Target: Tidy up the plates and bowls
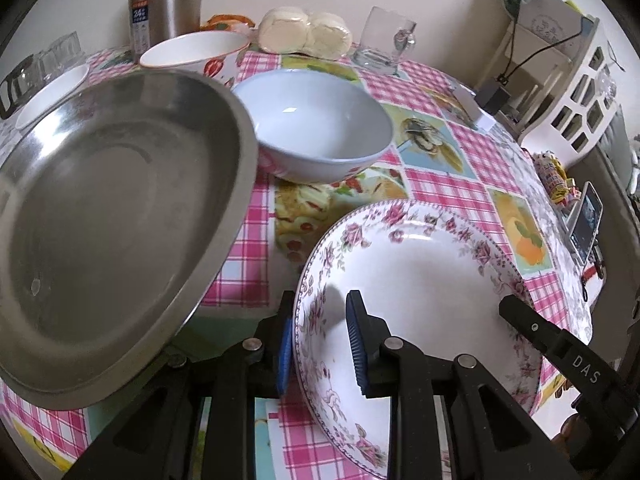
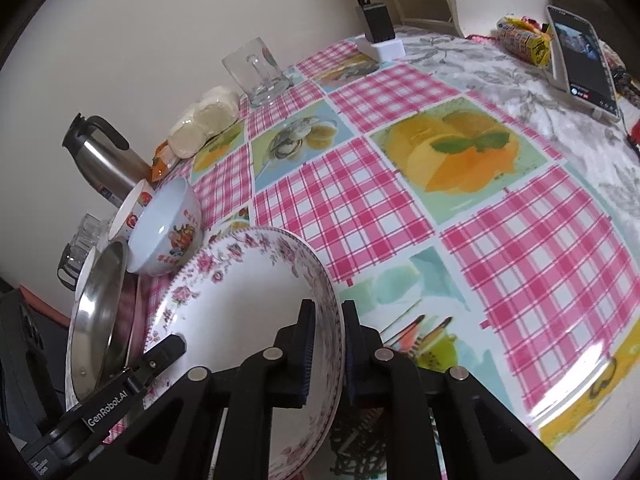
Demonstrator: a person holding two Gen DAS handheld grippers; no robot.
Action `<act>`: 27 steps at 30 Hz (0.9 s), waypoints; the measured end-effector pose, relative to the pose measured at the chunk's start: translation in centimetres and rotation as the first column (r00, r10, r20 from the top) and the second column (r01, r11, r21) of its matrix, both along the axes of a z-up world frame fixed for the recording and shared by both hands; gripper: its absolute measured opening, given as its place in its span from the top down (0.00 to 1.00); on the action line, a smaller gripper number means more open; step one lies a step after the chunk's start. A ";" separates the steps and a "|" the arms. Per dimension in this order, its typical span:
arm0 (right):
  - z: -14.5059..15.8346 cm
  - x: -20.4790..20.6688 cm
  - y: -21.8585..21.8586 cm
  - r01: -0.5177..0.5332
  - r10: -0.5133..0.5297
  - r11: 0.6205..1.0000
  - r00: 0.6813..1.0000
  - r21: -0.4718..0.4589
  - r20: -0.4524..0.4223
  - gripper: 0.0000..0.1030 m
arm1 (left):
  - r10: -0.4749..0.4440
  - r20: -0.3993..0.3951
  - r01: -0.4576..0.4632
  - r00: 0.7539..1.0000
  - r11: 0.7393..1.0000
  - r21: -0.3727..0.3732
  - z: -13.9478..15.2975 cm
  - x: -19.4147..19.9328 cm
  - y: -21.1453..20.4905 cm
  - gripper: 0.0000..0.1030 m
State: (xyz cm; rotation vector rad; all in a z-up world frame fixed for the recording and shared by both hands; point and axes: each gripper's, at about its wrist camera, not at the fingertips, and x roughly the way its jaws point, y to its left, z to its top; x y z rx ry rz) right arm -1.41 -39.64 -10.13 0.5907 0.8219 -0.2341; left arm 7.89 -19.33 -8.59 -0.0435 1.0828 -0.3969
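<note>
A white plate with a pink flower rim (image 1: 420,280) is held tilted above the checked tablecloth. My left gripper (image 1: 320,344) straddles its left rim, blue pads on both sides of it. My right gripper (image 2: 326,354) is shut on the opposite rim of the same plate (image 2: 248,292); its finger shows in the left wrist view (image 1: 552,336). A steel plate (image 1: 112,216) lies at the left, also in the right wrist view (image 2: 96,316). A pale blue bowl (image 1: 320,128) stands behind. Two white bowls (image 1: 192,52) stand further back.
A steel thermos (image 1: 168,0), a glass mug (image 1: 384,40) and wrapped buns (image 1: 304,32) stand along the wall. A white rack (image 1: 560,80) is at the right. A phone on a stand (image 2: 580,56), a charger (image 2: 376,24) and sweets (image 2: 524,40) sit at the far right.
</note>
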 end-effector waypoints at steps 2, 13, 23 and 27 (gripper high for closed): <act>0.4 -0.3 -0.1 0.000 0.000 1.000 1.000 -0.010 0.008 0.86 | -0.008 0.013 0.008 1.000 1.000 -0.005 0.4 -0.1 -0.2 0.75; 3.4 -2.1 -0.3 0.027 -0.023 0.998 0.996 -0.048 0.084 0.86 | -0.046 0.098 0.050 0.994 0.998 -0.041 3.6 -1.1 -0.7 0.75; 6.0 -2.3 1.4 0.036 -0.022 0.995 0.988 -0.091 0.150 0.86 | -0.028 0.139 0.040 0.990 0.996 -0.084 6.1 -0.7 1.0 0.75; 6.2 -1.8 2.6 0.018 -0.002 0.994 0.989 -0.107 0.147 0.86 | -0.002 0.131 0.016 0.991 0.995 -0.102 6.6 -0.2 2.6 0.75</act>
